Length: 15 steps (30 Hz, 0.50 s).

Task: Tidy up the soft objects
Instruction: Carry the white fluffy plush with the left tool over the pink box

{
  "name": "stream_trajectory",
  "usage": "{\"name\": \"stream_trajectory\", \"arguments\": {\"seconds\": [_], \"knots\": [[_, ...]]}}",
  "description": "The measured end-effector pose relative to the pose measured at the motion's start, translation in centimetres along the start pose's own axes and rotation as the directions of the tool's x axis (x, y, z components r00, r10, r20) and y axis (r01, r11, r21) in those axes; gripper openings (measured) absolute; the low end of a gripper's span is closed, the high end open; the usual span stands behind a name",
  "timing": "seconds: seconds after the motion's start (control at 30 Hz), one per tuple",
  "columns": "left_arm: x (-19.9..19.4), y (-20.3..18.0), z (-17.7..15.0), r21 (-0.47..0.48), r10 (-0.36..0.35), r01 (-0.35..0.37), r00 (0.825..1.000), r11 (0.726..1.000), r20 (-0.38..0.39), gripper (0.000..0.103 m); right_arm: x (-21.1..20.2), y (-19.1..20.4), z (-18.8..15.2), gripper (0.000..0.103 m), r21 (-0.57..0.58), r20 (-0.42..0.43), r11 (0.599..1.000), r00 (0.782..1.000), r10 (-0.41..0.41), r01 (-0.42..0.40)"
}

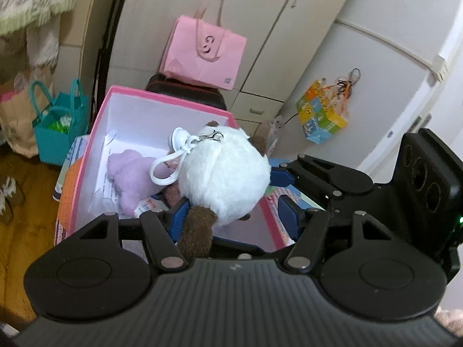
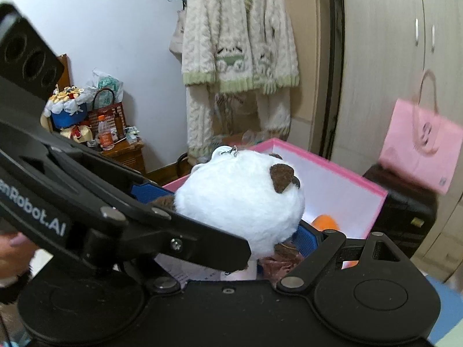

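Both your grippers are tipped downward and crowded together over the near end of the pink box. The white plush ball sits up off the box floor between them, above the near rim.

Your left gripper comes in from the left. Its left pad is against the toy's brown tail, and its right pad stands clear of the fur with a sliver of box showing between, so its jaws are parted and not clamped.

Your right gripper has its right pad pressed into the plush's lower right side. Its other finger is hidden under the left gripper's body, so I can't tell whether it's truly clenched on the toy. Your hand just shows at the left edge, behind the left gripper.

The toy's white clip dangles off its far-left side, above the purple plush lying on the box floor. An orange object lies at the box's right side.

Room to move: the box's far half is open white floor. Beyond its far rim are a black case and the pink bag, with wardrobe doors behind. A teal bag stands just left of the box. The right gripper sits close on the right.
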<state>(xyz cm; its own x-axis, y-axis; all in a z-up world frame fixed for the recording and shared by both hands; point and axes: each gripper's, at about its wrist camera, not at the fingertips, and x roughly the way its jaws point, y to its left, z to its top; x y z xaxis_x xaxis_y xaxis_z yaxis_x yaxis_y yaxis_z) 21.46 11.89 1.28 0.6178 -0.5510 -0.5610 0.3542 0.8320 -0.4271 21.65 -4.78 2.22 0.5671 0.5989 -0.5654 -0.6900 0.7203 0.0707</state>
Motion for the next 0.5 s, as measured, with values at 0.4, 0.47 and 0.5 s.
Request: {"name": "stream_trajectory", "arguments": {"seconds": [0.4,0.47,0.5], "knots": [[2.8,4.7,-0.2,-0.079,0.048,-0.053,0.996,0.995,-0.07,0.062,4.8,-0.4,-0.2,0.072,-0.057,-0.097,0.998,0.995,0.031,-0.037],[2.7,4.4,-0.4,-0.056,0.061,-0.064,0.996,0.996,-0.062,0.062,5.0,-0.7,0.1,0.072,-0.054,-0.11,0.997,0.993,0.041,-0.047],[2.6,4.2,-0.5,-0.044,0.068,-0.071,0.996,0.997,-0.059,0.062,5.0,-0.7,0.1,0.072,-0.054,-0.119,0.997,0.992,0.042,-0.049]]}}
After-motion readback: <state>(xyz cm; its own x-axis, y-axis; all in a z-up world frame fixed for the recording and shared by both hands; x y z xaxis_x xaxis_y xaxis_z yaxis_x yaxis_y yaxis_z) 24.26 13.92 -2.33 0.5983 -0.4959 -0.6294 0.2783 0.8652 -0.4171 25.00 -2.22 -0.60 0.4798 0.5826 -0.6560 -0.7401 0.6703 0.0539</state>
